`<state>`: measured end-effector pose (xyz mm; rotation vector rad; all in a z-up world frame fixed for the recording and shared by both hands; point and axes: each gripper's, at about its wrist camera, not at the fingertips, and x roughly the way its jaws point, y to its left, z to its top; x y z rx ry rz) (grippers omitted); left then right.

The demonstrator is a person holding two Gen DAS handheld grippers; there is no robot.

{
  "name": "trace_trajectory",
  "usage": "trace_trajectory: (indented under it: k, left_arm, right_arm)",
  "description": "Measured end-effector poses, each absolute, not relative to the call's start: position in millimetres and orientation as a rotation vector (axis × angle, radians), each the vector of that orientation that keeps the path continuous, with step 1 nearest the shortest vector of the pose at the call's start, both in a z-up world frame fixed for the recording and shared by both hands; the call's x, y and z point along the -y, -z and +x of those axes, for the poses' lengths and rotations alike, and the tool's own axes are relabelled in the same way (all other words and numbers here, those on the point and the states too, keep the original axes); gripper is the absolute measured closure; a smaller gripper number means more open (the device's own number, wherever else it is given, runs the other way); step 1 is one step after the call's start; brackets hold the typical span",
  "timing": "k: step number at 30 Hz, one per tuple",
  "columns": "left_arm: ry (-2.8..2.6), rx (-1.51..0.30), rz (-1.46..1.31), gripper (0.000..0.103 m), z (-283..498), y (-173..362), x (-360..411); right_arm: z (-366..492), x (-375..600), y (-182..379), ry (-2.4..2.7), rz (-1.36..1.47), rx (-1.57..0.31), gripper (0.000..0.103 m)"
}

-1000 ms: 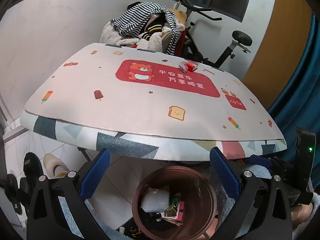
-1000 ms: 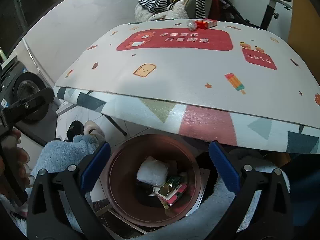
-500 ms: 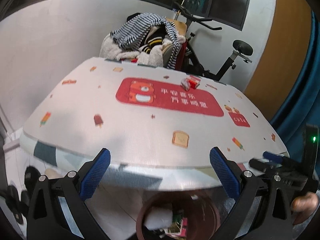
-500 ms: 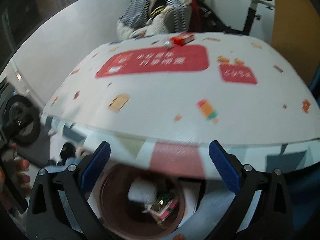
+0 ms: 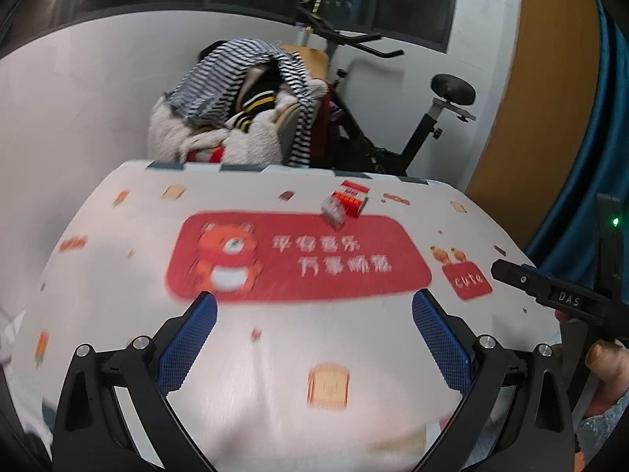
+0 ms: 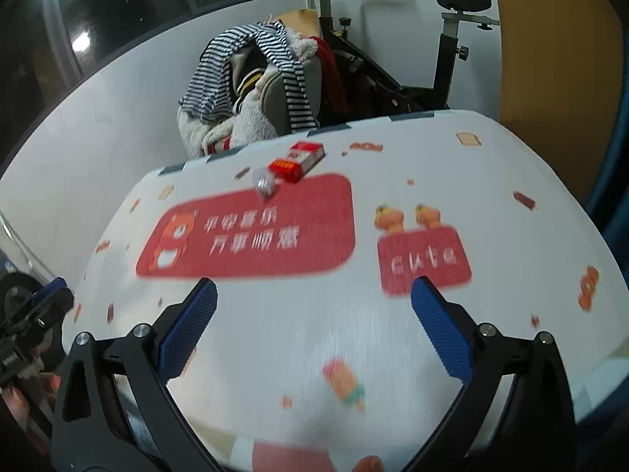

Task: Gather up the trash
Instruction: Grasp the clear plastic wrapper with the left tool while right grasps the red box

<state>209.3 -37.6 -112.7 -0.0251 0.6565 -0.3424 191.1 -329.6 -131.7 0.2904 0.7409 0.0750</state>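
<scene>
A red and white carton lies at the far side of the table, and a crumpled clear wrapper touches its near end. Both show in the right wrist view too, the carton and the wrapper. My left gripper is open and empty above the near part of the table mat. My right gripper is open and empty, also above the near part of the table. The bin is out of view.
A chair piled with striped and fleece clothes stands behind the table, with an exercise bike to its right. A blue curtain hangs at the right. The right gripper's body shows at the left view's right edge.
Both grippers have risen from over the brown bin below the table edge to above the tabletop and moved forward. The bin has dropped out of view. Both stay open.
</scene>
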Motion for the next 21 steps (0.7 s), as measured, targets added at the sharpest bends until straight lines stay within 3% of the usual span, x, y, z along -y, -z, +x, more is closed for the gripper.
trace_trajectory:
  k: [7,13,21]
  left_arm:
    - [0.392,-0.689,-0.087,0.006,308,130,72]
    - [0.44,-0.822,-0.087,0.006,396,168,117]
    - [0.363,-0.919,-0.042,0.031,465,203,151]
  right_arm:
    - [242,351,129,0.002,0.398,-0.68,0.006]
    - [277,378,137,0.039,0.491,-0.701,0.006]
    - [293,411,148,0.085,0.547,-0.724,0.006]
